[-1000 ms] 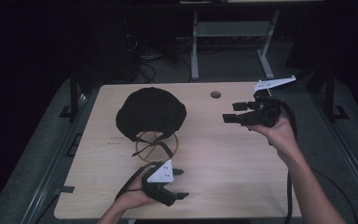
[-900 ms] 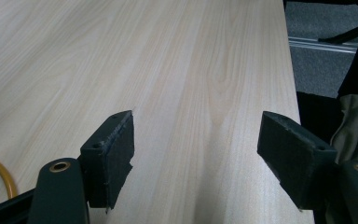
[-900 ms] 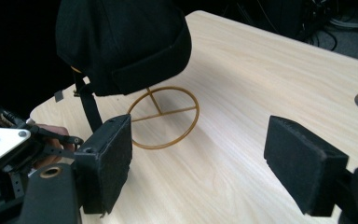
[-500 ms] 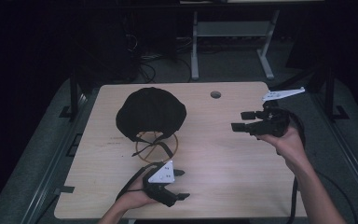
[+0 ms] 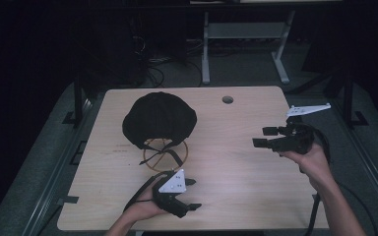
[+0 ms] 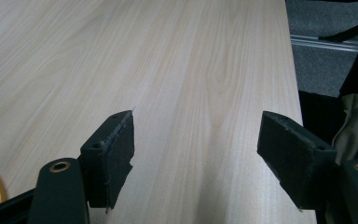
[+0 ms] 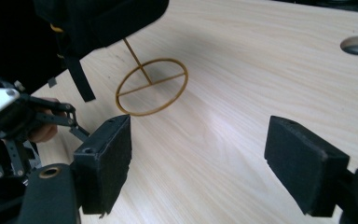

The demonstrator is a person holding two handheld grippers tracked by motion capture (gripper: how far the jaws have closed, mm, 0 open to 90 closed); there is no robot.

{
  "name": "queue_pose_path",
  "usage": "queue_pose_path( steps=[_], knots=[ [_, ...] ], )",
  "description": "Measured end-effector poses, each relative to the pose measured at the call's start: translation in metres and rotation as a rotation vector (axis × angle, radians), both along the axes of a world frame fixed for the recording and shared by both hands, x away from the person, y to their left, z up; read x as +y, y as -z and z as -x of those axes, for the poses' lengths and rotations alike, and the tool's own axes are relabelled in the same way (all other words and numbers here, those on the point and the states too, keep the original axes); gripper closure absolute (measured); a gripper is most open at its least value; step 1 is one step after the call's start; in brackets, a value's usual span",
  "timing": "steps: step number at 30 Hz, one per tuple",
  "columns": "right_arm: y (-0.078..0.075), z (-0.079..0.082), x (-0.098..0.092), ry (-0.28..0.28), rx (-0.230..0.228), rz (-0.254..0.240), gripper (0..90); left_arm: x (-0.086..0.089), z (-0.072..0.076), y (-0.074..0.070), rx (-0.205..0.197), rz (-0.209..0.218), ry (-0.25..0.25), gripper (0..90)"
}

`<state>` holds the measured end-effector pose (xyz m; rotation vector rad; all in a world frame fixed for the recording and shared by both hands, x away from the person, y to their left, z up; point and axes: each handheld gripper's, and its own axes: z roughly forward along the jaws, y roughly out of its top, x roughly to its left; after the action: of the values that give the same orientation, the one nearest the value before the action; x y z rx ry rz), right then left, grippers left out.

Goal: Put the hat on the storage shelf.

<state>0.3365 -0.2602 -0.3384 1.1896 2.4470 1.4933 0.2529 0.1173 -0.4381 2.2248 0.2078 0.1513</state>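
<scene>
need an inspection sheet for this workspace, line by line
surface: light wood table with a round hole near the far edge
job's things: black cap sits on a gold wire stand, whose ring base rests on the table; a black strap hangs from the cap
clutter: nothing seen
grippers: left gripper low at the near edge, jaws open, holding nothing; right gripper raised at the right side, jaws open, holding nothing, pointing toward the stand
cables: one cable trails from the right gripper past the near edge; loose cables on the floor beyond the table
surroundings: dark room, grey floor, white frame behind the table
</scene>
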Motion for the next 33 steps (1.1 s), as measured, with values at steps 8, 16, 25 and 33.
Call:
queue_pose_path(
  steps=[8, 16, 25, 33],
  knots=[
    [0.019, 0.010, -0.011, 0.015, 0.025, -0.013, 21.9, 0.000, 0.000, 0.001, -0.001, 0.005, -0.010, 27.1],
    [0.038, 0.022, -0.021, 0.023, 0.042, -0.026, 21.6, 0.002, 0.000, 0.001, -0.001, 0.006, -0.017, 26.9],
    [0.053, 0.032, -0.033, 0.041, 0.063, -0.034, 20.9, 0.003, -0.001, 0.002, 0.002, 0.002, -0.026, 26.9],
    [0.066, 0.046, -0.037, 0.046, 0.067, -0.027, 20.8, 0.003, -0.001, 0.002, -0.002, 0.000, -0.025, 26.8]
  ],
)
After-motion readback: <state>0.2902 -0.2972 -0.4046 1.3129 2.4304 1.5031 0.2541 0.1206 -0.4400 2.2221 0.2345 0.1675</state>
